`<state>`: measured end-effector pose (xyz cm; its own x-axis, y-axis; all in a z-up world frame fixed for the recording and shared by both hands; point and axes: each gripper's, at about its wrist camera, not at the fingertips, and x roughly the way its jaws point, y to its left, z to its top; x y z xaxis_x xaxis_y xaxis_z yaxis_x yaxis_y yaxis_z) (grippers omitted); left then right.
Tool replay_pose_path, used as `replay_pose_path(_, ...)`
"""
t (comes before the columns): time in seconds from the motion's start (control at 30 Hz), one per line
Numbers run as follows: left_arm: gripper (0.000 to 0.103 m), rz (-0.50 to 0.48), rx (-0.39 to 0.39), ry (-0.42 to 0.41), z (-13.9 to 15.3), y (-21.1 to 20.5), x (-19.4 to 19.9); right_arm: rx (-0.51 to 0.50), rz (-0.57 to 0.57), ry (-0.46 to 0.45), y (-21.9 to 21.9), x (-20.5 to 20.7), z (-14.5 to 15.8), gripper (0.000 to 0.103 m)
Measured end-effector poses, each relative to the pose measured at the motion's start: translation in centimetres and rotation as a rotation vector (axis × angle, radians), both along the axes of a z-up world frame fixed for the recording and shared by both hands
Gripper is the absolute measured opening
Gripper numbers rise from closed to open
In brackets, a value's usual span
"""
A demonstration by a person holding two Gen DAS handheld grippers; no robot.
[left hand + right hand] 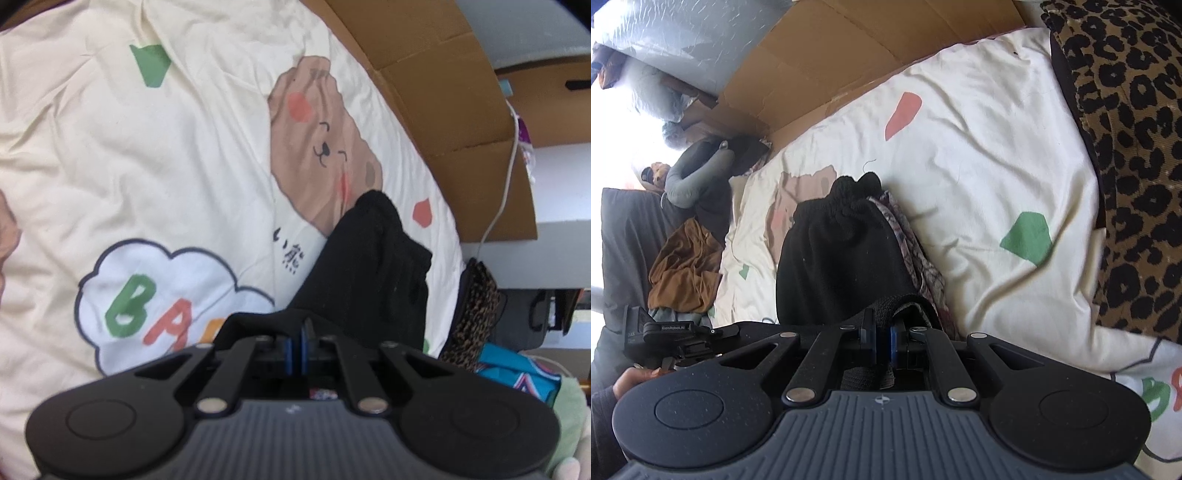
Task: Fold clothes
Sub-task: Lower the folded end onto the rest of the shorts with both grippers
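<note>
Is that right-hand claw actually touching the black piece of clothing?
Touching. In the right wrist view the right gripper has its blue pads closed on a fold of the black garment, with knit fabric pinched between them and bulging over the top.

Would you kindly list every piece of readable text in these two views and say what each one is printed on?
"BA", big coloured letters in a cloud on the cream quilt; the rest is hidden by the left gripper.
"熊", small black print on the quilt beside the bear picture; the character above it is partly unreadable.
"GenRobot.AI", small white print on the black device in the right wrist view, at the left edge.
Label below it: too small to read.
</note>
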<state>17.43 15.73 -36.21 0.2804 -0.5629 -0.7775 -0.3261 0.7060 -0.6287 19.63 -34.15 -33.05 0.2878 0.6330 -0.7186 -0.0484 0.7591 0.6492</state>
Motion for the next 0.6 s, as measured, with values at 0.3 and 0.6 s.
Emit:
replay_pose_path(0.3, 0.008, 0.059, -0.07, 0.013, -2.5, 0.2, 0.4, 0.012, -0.035, 0.044, -0.1, 0.6, -2.2, 0.009)
replay_pose_path(0.6, 0.035, 0.099, -0.132, 0.02, -3.5, 0.4, 0.5, 0.079, -0.065, 0.073, -0.2, 0.8, -2.6, 0.031)
